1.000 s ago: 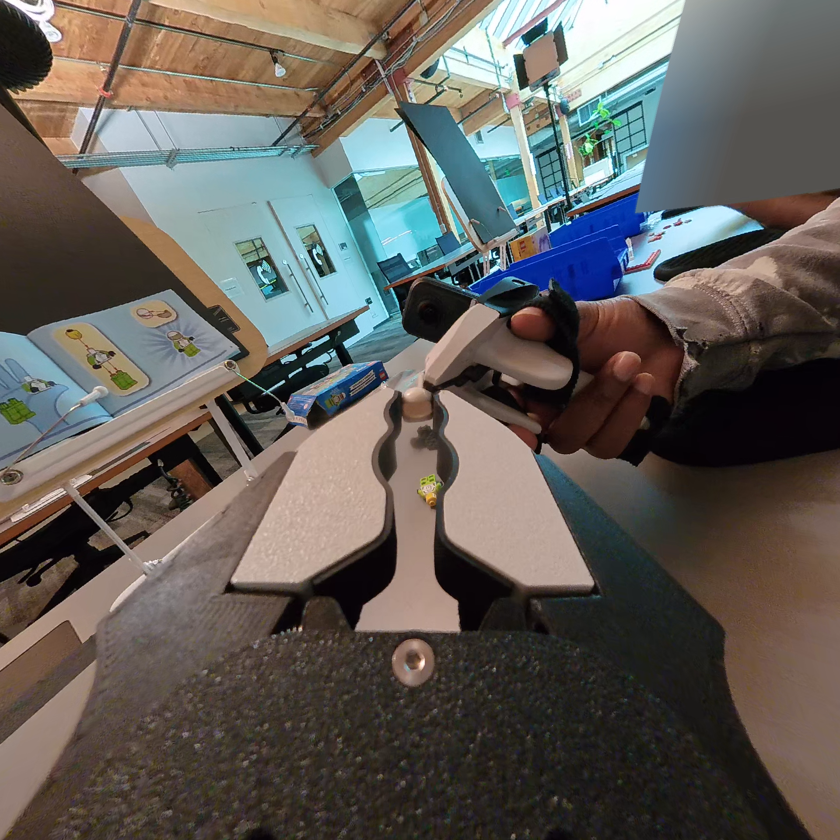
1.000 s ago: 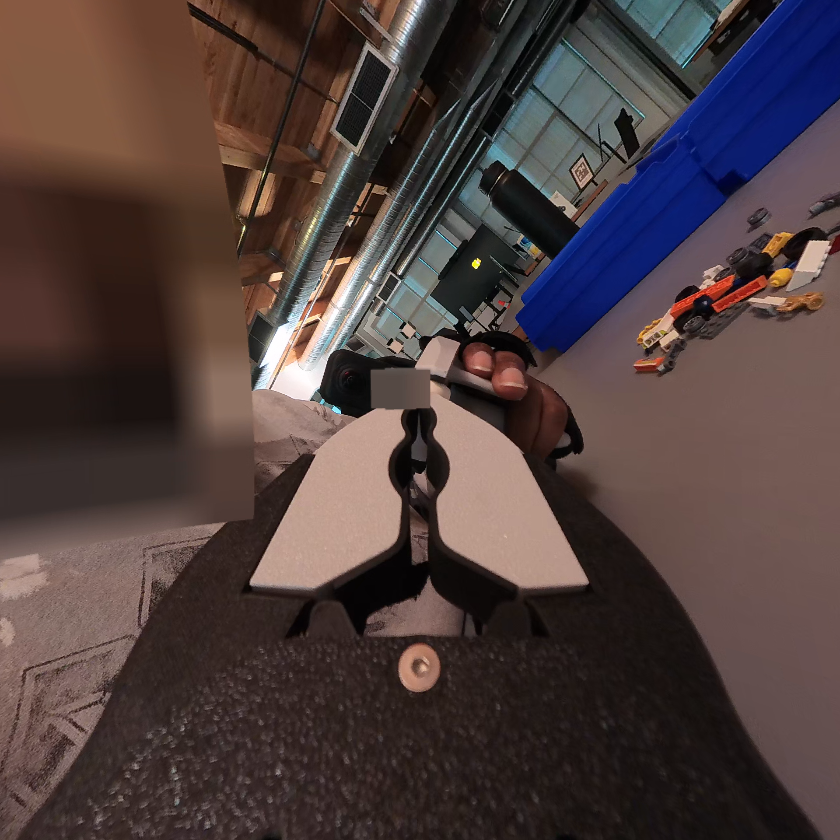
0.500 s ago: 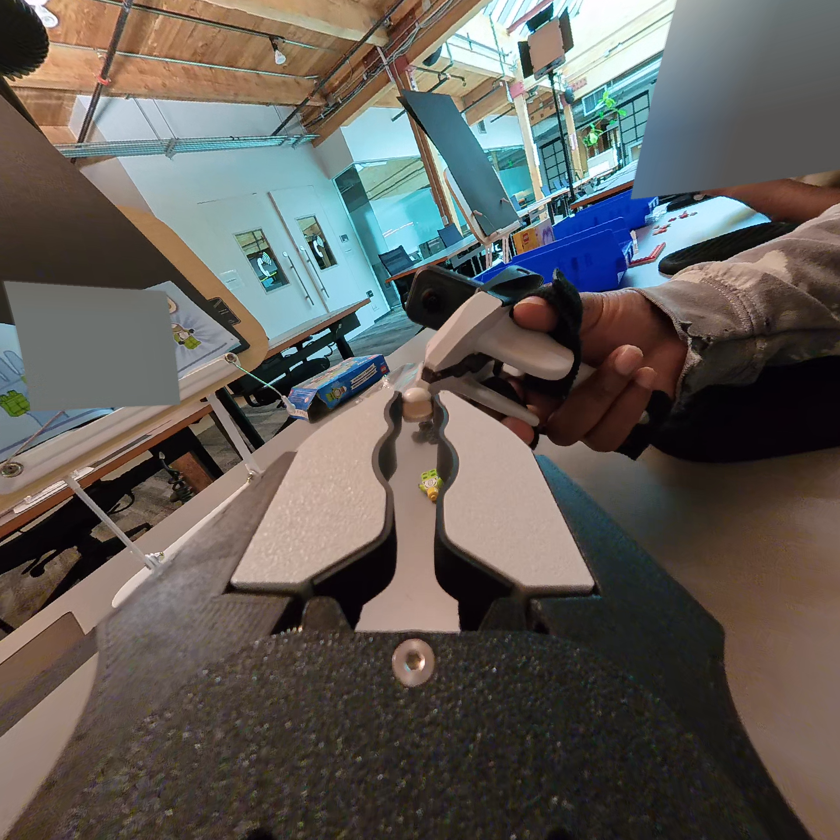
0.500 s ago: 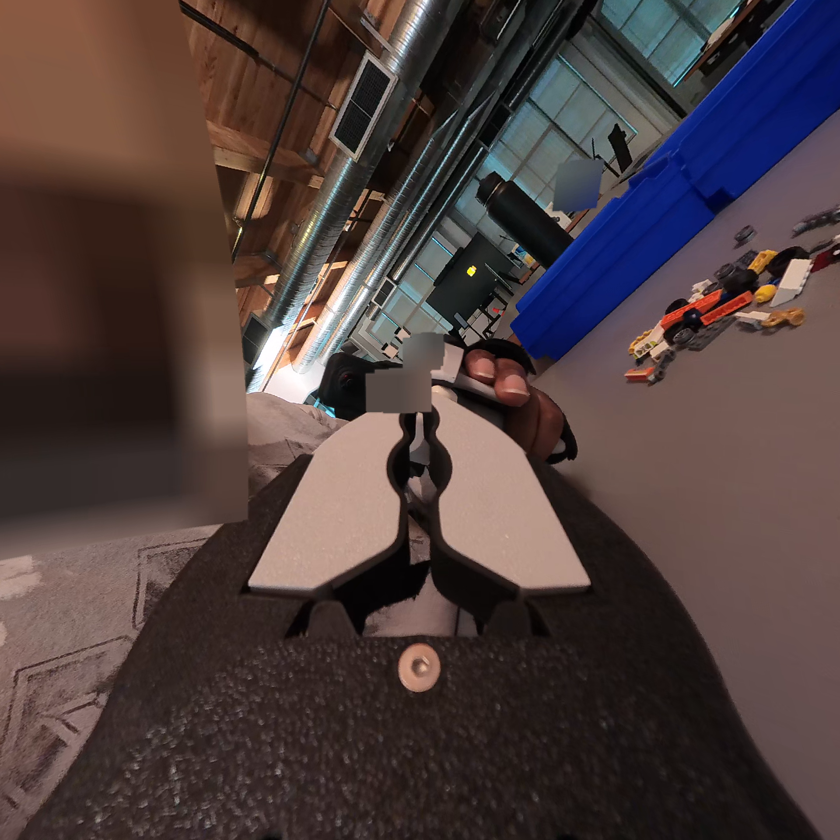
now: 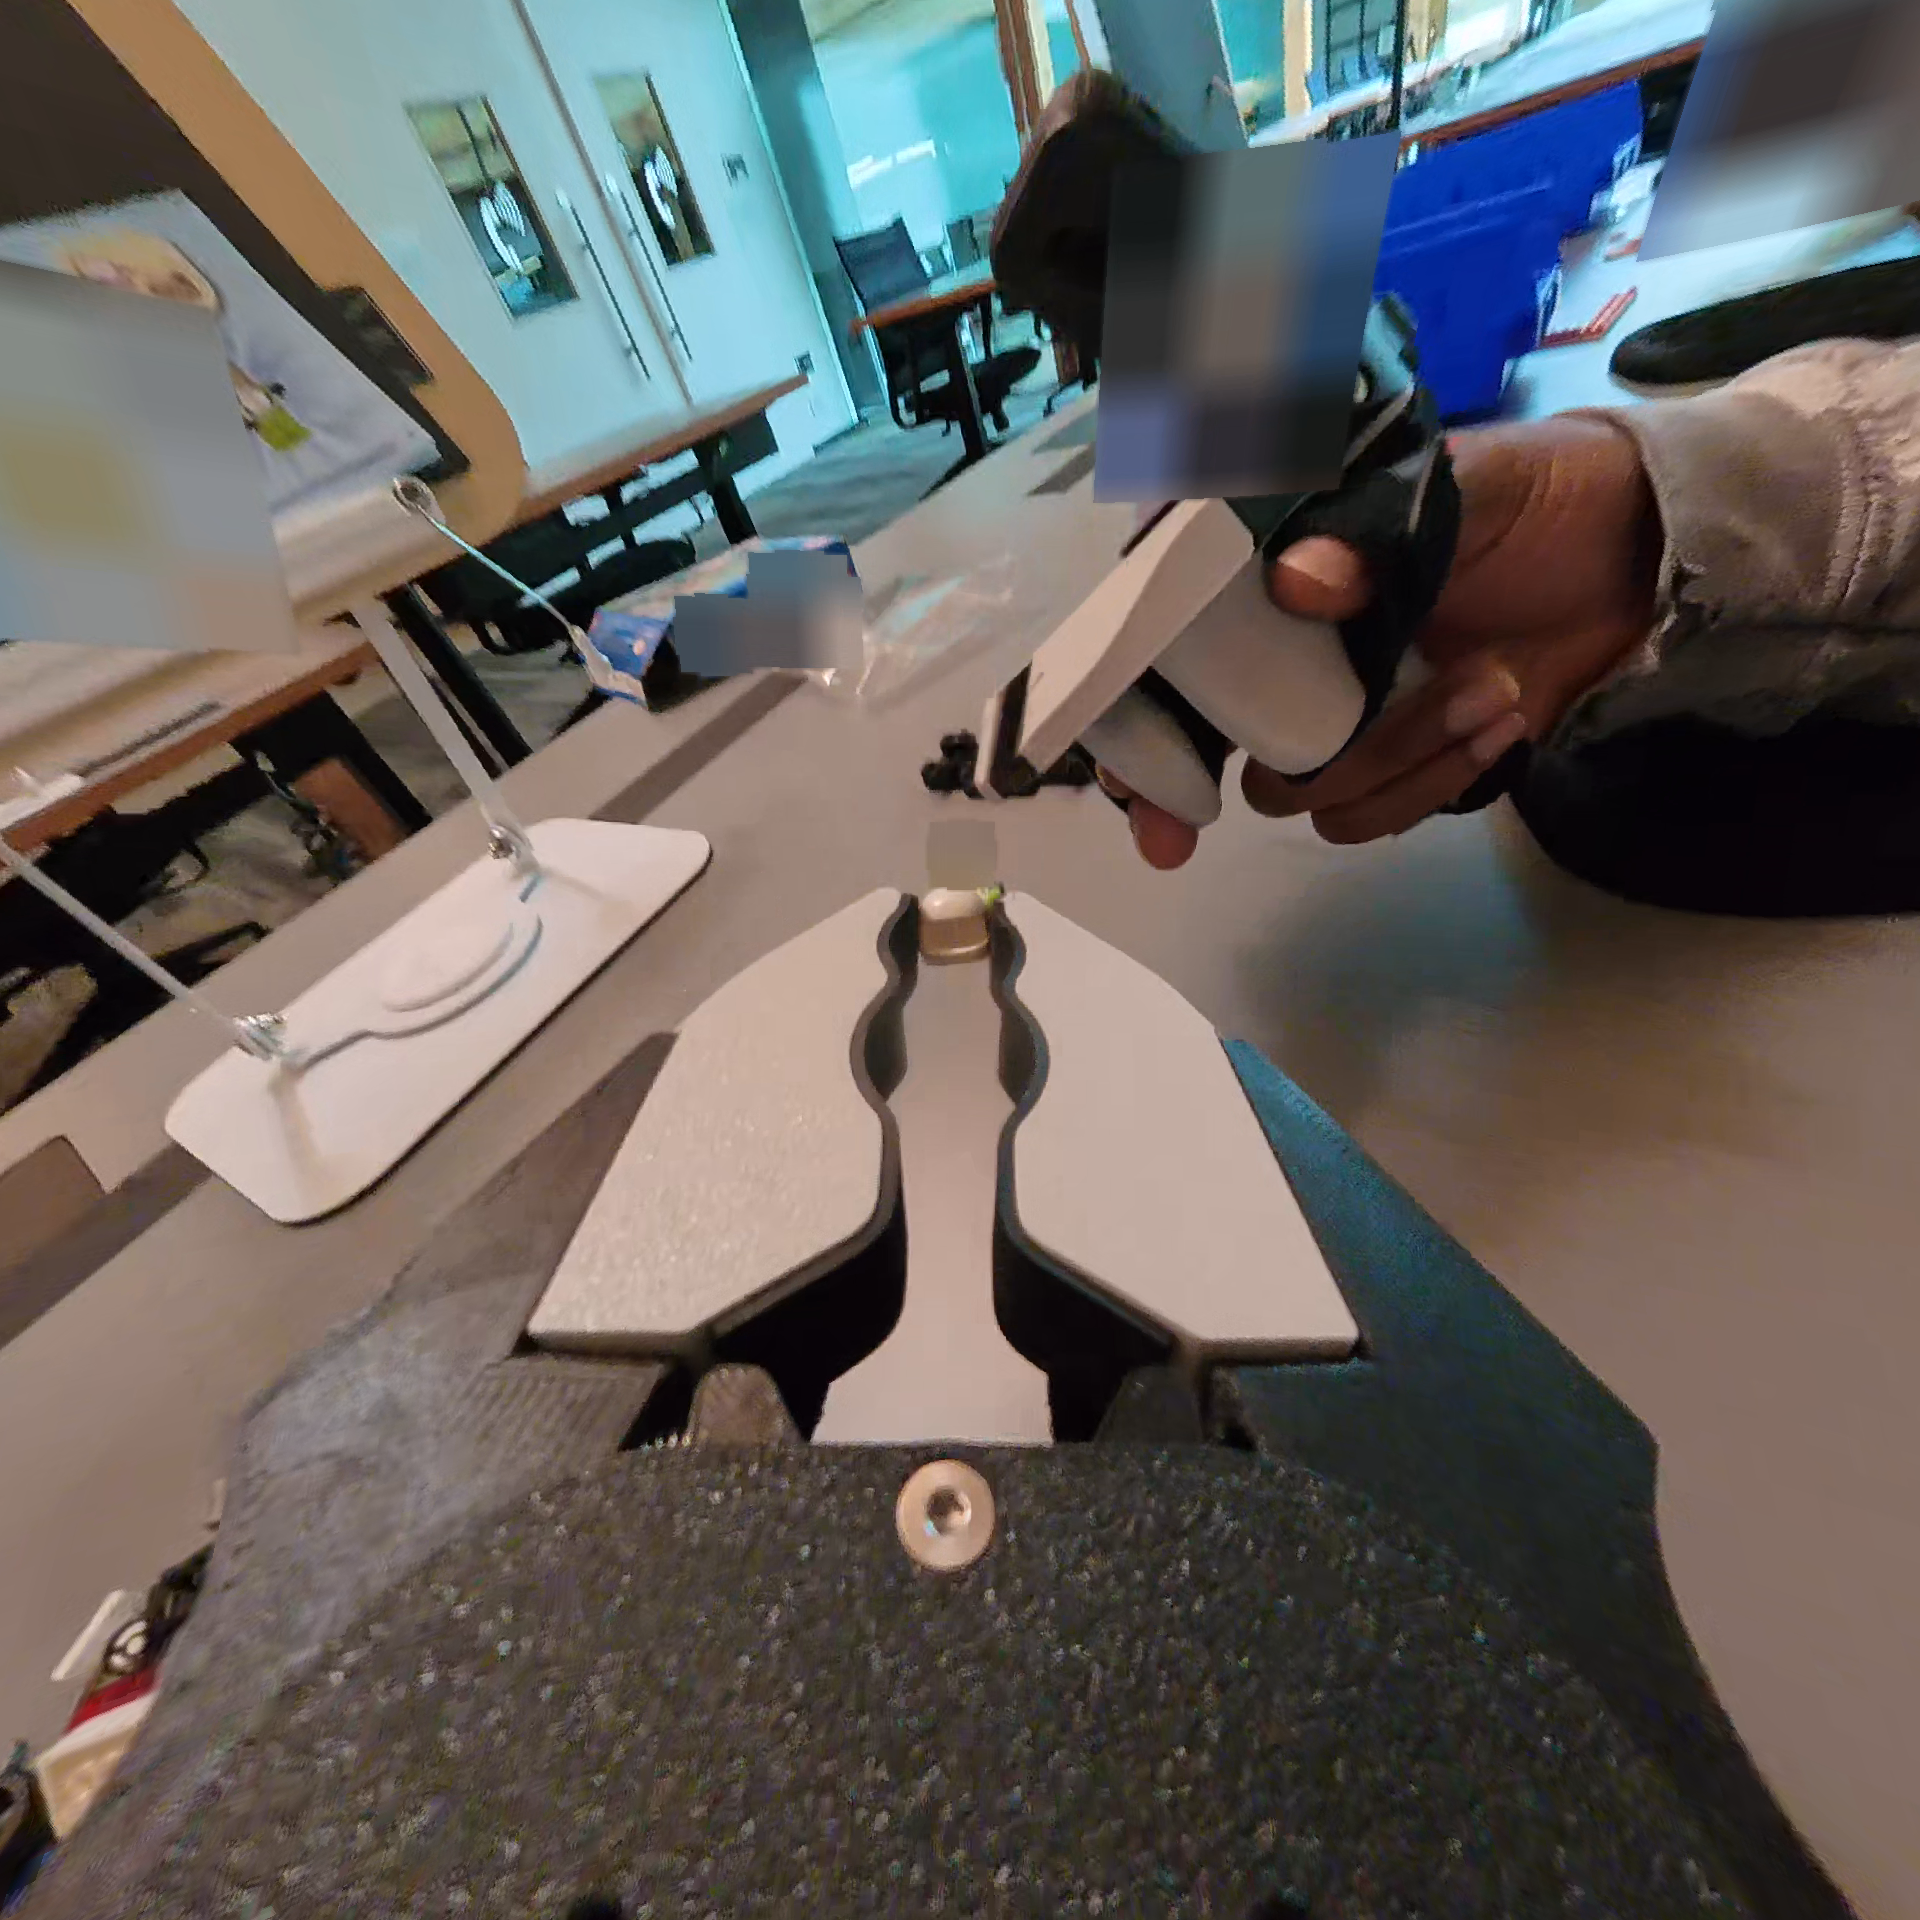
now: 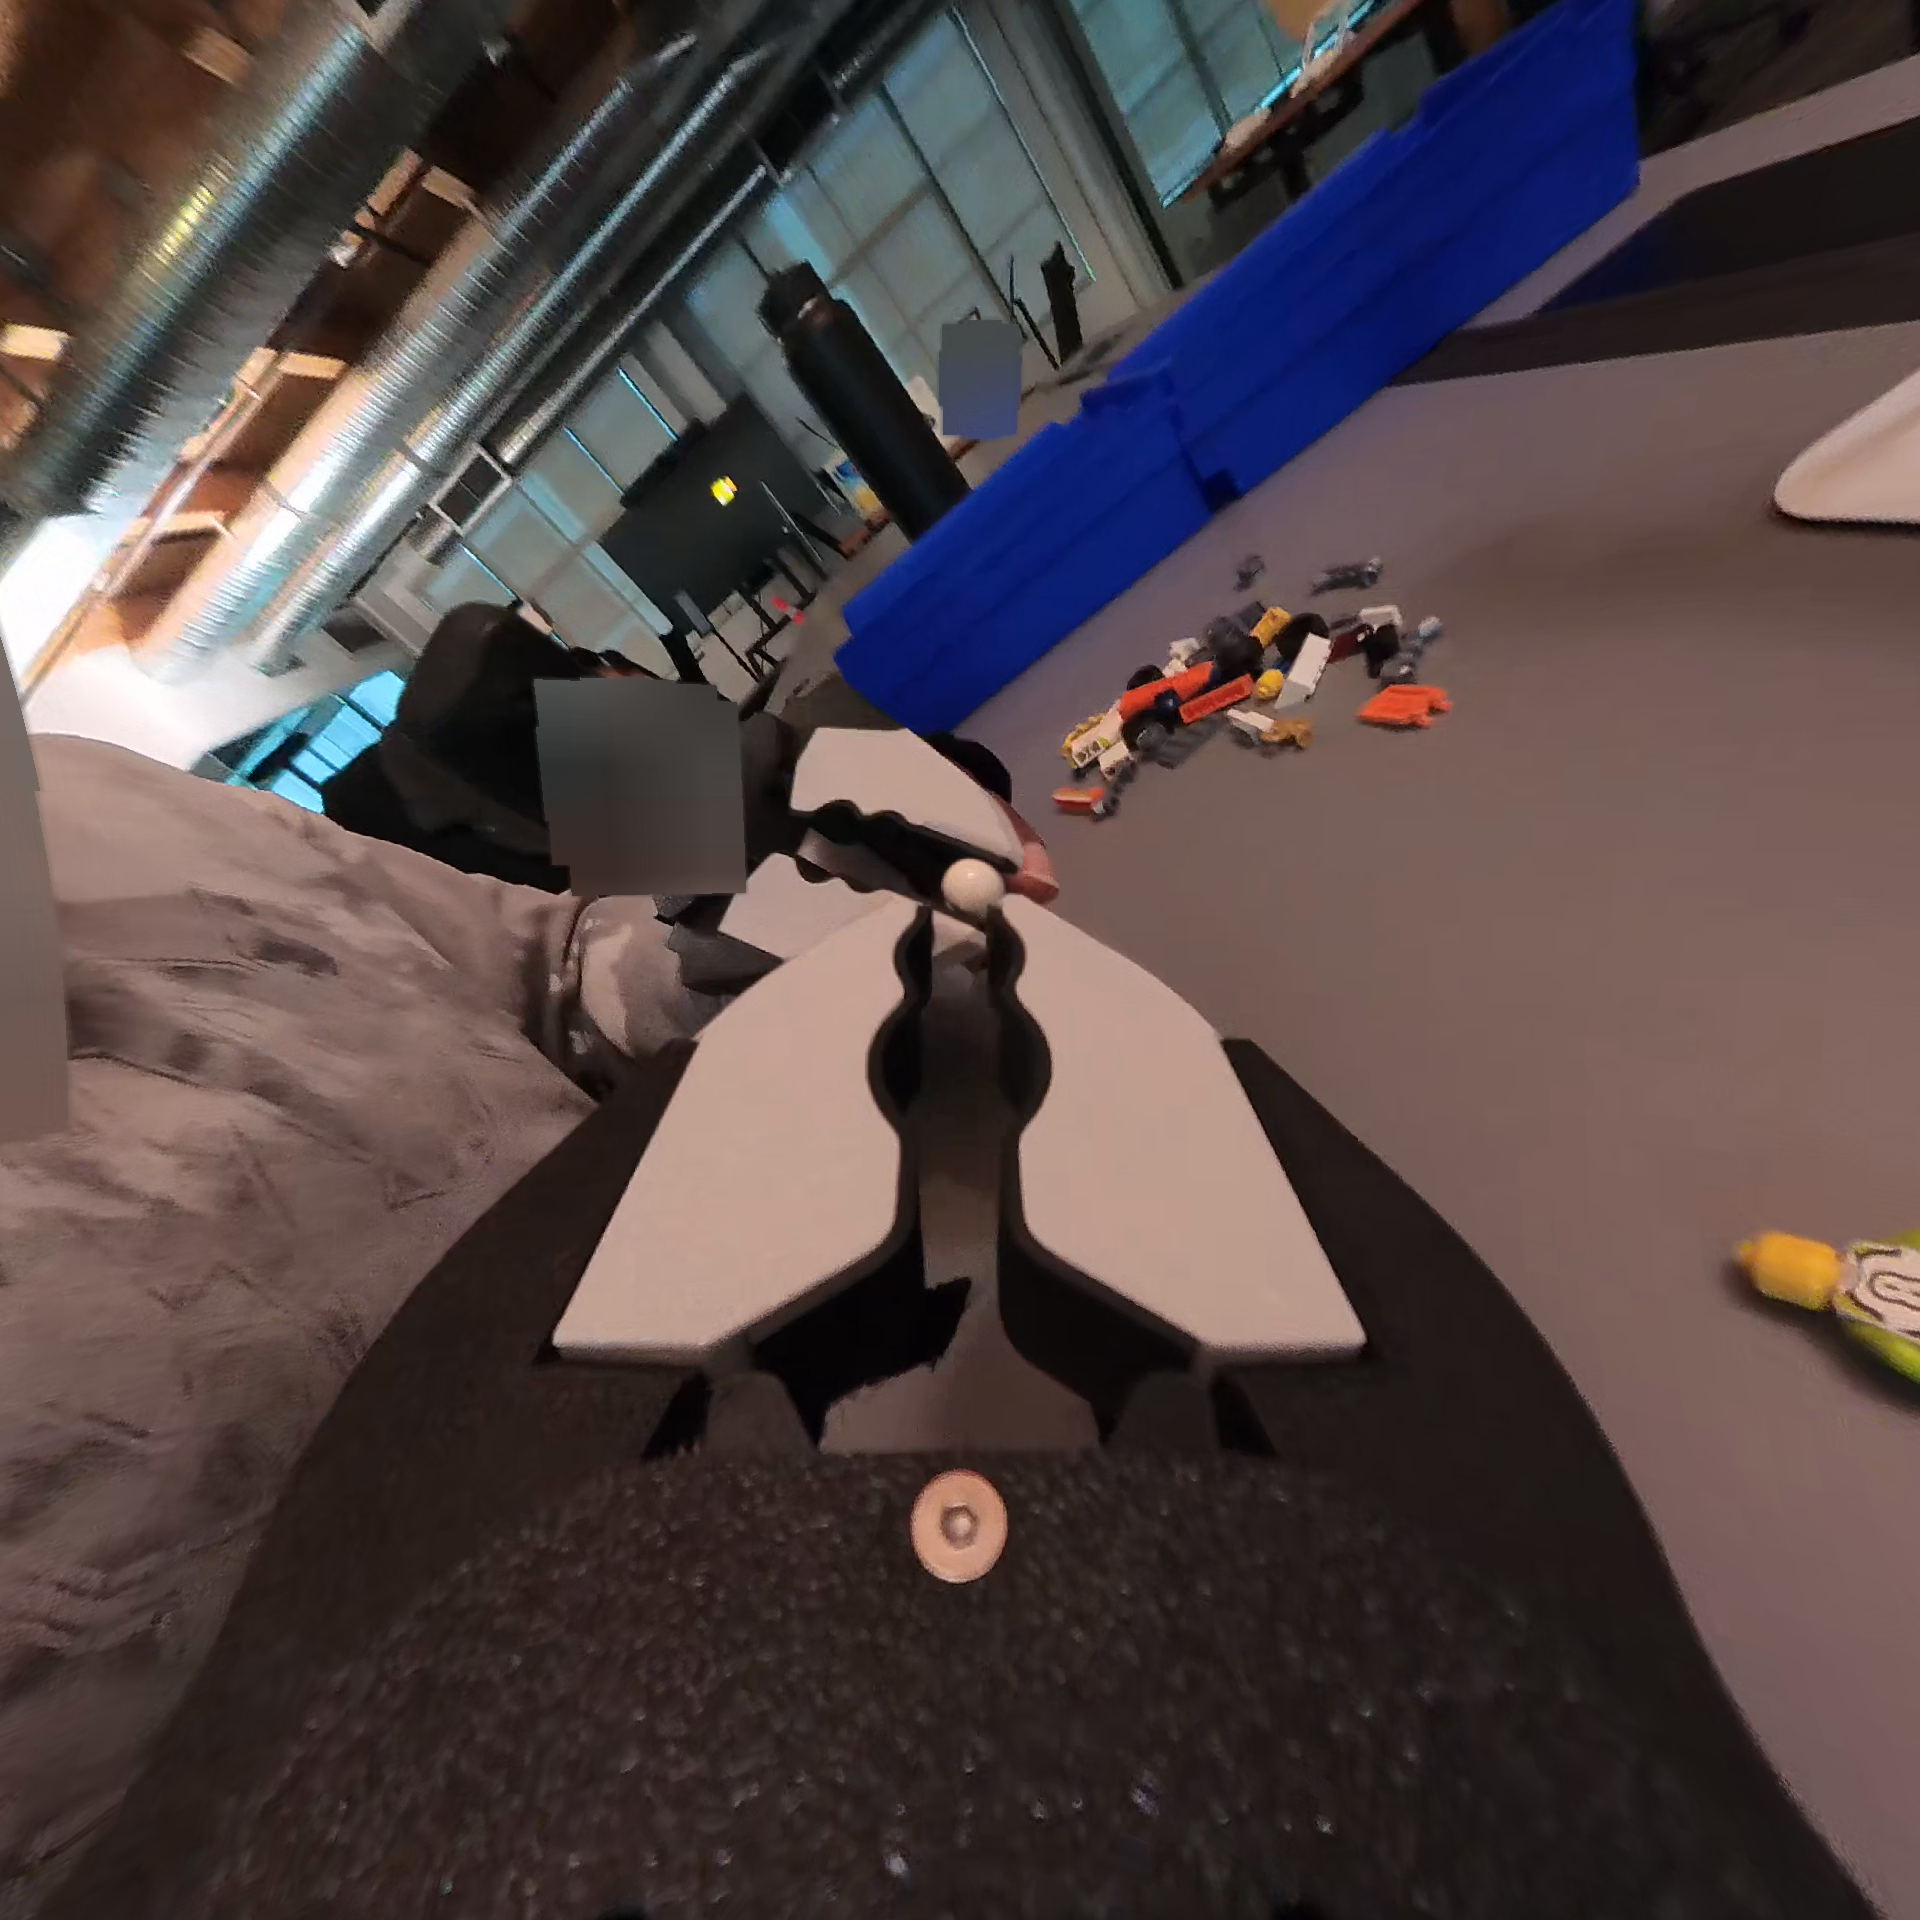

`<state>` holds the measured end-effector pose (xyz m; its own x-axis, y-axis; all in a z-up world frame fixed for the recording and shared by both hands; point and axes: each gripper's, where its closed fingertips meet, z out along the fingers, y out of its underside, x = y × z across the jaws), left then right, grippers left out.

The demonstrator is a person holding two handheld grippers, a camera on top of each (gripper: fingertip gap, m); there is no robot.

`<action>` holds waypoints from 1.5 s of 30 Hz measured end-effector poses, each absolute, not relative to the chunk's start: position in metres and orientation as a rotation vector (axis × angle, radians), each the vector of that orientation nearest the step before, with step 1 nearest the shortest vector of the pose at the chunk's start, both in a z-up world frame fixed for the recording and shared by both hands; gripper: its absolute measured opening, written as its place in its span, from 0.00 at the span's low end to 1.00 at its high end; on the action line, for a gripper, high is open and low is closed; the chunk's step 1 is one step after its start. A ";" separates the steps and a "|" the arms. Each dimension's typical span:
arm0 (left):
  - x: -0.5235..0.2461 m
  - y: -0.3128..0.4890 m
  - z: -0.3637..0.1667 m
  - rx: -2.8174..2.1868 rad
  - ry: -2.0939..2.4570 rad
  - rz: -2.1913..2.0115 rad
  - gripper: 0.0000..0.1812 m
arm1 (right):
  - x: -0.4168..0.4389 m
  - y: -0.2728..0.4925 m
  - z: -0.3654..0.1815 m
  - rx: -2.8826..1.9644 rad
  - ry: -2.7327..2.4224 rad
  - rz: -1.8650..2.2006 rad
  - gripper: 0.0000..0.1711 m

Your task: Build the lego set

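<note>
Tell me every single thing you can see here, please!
loose plastic Lego pieces: one heap, orange, yellow, white, black; far on the table
lime-green and yellow minifigure: one, lying beside the right gripper
small round white piece: one, between the left jaws
blue plastic bins: a row, behind the heap
flat white stand base: one, on the table's left
clear plastic bag: one, far side
tall black bottle: one, behind the bins
grey table: one
left gripper: one, jaws shut on the white piece
right gripper: one, grip unclear
person's hand: one, holding the right gripper
</note>
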<state>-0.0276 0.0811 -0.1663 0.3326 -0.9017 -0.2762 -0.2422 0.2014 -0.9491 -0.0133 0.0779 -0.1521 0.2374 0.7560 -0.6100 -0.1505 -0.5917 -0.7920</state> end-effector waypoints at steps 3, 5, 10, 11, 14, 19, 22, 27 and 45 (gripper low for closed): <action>-0.025 0.083 -0.180 -1.370 1.223 -0.612 0.07 | -0.018 0.079 -0.157 -1.757 -0.542 1.467 0.09; -0.024 0.083 -0.185 -1.384 1.248 -0.581 0.07 | -0.020 0.081 -0.164 -1.804 -0.520 1.447 0.11; -0.020 0.081 -0.192 -1.337 1.314 -0.444 0.07 | -0.028 0.083 -0.178 -1.900 -0.463 1.443 0.14; -0.020 0.080 -0.191 -1.324 1.320 -0.418 0.07 | -0.031 0.081 -0.181 -1.922 -0.477 1.436 0.15; -0.017 0.077 -0.191 -1.284 1.339 -0.367 0.07 | -0.038 0.077 -0.189 -1.962 -0.509 1.391 0.11; -0.015 0.076 -0.194 -1.265 1.364 -0.305 0.07 | -0.038 0.075 -0.192 -1.974 -0.535 1.374 0.08; -0.014 0.076 -0.199 -1.281 1.381 -0.307 0.07 | -0.033 0.076 -0.196 -2.000 -0.557 1.334 0.08; -0.017 0.081 -0.201 -1.327 1.360 -0.345 0.07 | 0.002 0.087 -0.204 -2.072 -0.651 1.104 0.08; -0.013 0.092 -0.224 -1.471 1.356 -0.401 0.08 | 0.066 0.105 -0.260 -2.105 -1.467 0.479 0.08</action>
<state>-0.0133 0.0920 -0.2235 0.3024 -0.8714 -0.3864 -0.5207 0.1885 -0.8327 0.0662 0.1053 -0.2601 0.3493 0.9370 0.0095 0.7510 -0.2739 -0.6008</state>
